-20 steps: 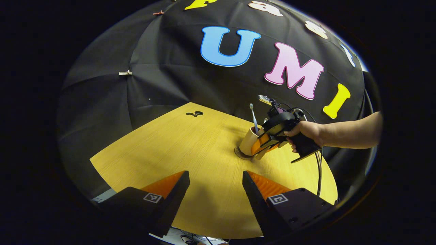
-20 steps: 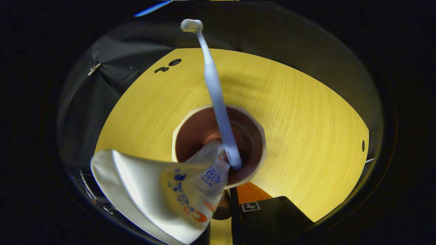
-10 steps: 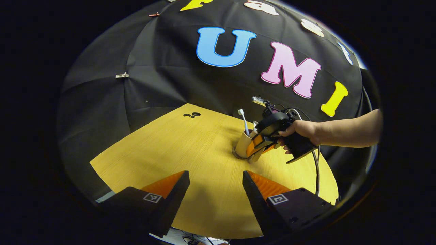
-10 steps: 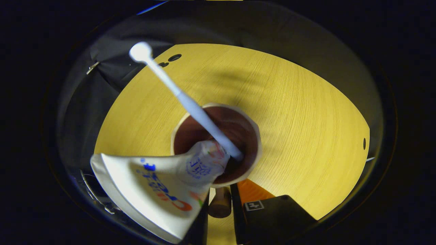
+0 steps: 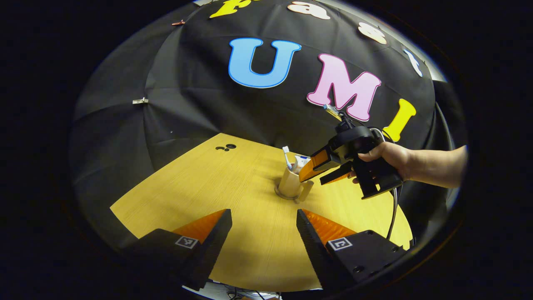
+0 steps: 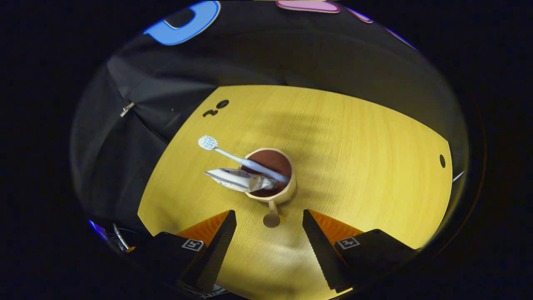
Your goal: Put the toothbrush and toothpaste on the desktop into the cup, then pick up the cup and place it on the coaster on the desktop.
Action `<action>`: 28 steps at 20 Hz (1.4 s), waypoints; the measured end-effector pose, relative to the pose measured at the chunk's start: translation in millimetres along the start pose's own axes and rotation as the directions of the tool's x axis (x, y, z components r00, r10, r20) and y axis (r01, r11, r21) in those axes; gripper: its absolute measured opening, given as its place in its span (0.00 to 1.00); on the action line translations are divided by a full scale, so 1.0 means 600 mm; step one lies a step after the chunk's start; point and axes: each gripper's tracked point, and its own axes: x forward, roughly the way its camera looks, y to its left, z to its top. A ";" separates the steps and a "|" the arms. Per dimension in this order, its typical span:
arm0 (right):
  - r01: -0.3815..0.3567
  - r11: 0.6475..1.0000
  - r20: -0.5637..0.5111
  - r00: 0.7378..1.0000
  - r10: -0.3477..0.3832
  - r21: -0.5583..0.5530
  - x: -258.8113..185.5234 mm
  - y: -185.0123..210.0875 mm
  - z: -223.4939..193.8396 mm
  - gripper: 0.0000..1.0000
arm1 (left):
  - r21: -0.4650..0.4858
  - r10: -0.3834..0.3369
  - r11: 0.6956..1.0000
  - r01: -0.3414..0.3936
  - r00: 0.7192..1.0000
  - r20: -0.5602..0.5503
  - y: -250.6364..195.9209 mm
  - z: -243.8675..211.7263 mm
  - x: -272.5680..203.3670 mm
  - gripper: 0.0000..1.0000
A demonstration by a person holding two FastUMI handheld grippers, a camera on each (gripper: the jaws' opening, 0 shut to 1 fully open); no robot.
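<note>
A beige cup stands upright on a dark round coaster in the middle of the yellow desktop. A white toothbrush and a white toothpaste tube stick out of the cup. In the right gripper view the cup lies below, its handle pointing at me, with the toothbrush and toothpaste leaning left. My right gripper is open, above and behind the handle, touching nothing. Seen from the left, the right gripper hovers open beside the cup, held by a hand. My left gripper is open over the near desktop.
The desktop carries small dark holes at its far left and another near its right edge. A black cable hangs from the right gripper's handle. Black cloth walls close in behind the table.
The right gripper has let go of the cup, opened and drawn back upward. The cup now stands alone on the coaster. Toothbrush and toothpaste tipped to the left inside it.
</note>
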 end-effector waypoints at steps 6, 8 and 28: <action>0.073 0.996 0.201 0.976 -0.081 0.046 -0.156 -0.035 -0.001 0.98 | 0.067 -0.058 0.996 0.054 0.997 0.050 -0.038 0.045 -0.024 0.97; 0.110 0.992 0.273 0.954 -0.125 0.067 -0.212 -0.044 -0.018 0.98 | 0.123 -0.029 0.992 0.018 0.996 0.082 -0.040 0.059 -0.039 0.97; 0.227 0.963 0.705 0.659 -0.260 0.143 -0.583 0.059 -0.291 0.98 | 0.285 -0.241 0.946 0.156 0.924 0.297 -0.154 0.106 -0.274 0.96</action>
